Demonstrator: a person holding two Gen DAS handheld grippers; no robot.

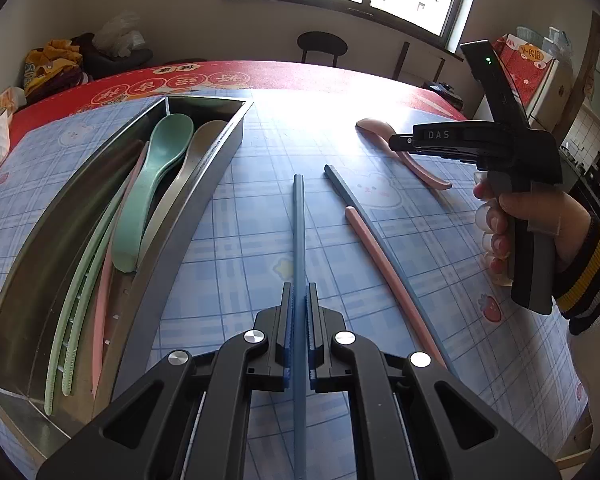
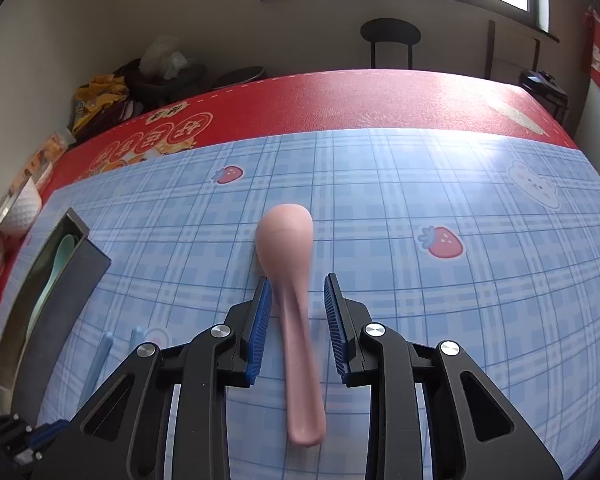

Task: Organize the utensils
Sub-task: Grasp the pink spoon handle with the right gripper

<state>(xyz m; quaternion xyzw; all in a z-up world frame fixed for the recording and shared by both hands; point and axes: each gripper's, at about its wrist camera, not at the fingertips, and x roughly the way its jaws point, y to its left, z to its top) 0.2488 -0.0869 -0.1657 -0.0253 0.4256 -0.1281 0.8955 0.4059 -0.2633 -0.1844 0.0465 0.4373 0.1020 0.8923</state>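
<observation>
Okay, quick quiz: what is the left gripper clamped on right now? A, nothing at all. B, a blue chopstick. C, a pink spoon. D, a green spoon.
B: in the left wrist view the left gripper has its fingers pressed together on the blue chopstick, which runs out between them over the table.

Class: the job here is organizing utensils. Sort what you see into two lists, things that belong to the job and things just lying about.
Belong:
metal tray
blue chopstick in left gripper
pink spoon between right gripper's open jaws
pink chopstick
green spoon

Lying about:
stool
yellow bag
</observation>
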